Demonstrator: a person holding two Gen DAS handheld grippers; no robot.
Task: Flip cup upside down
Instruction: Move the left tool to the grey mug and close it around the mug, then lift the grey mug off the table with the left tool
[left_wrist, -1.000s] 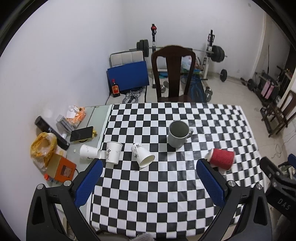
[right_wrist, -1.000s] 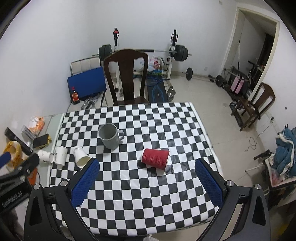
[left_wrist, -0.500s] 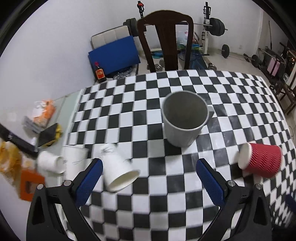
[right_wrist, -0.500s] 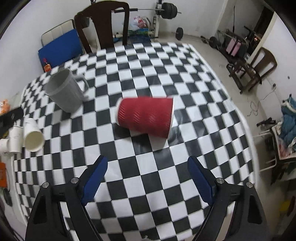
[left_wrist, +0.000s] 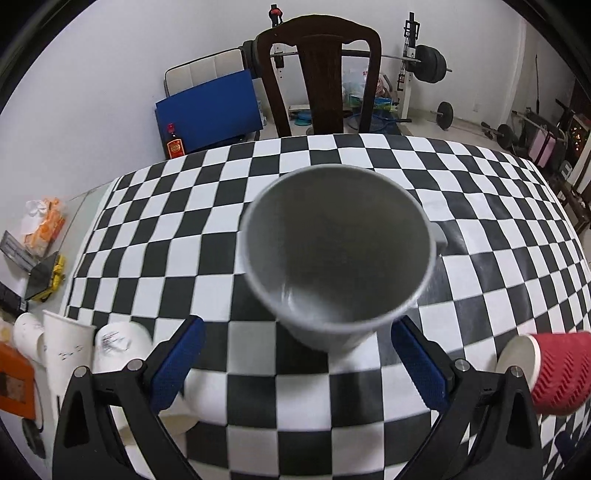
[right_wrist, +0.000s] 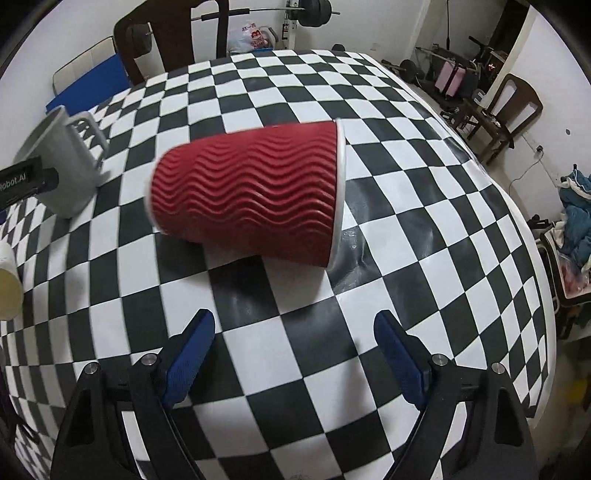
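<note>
Scene: bench (right_wrist: 424, 229) under a black-and-white checked cloth, 2 cups in play, several white paper cups at the left edge.
Left gripper (left_wrist: 297, 363): fingers spread wide, holding nothing; blue pads sit low on either side of the grey mug, no contact visible.
Grey mug (left_wrist: 338, 258): upright on the bench, mouth up, empty as far as the view shows; handle points to the mug's right side. Centred between the fingers, which suggests the gap is being lined up on the body rather than the handle.
Right gripper (right_wrist: 293, 356): fingers spread wide, nothing between them; hovers just short of the red cup.
Red cup (right_wrist: 251, 197): ribbed paper cup lying on its side on the bench, white rim toward the right, base toward the left. Its long axis runs across the finger gap, so a squeeze would likely land on rim and base, not the wall.
White paper cups (left_wrist: 68, 345): 1 upright, others tipped over, near the left fingers but apart from the mug.
Task status: judged not started; neither cup is upside down yet.
Next move, judgement: close on a cup wall, lift, roll the wrist, set it down on its rim.
Risk: thin paper wall may crush under a hard squeeze; the mug is heavier and may slip on the pads.
</note>
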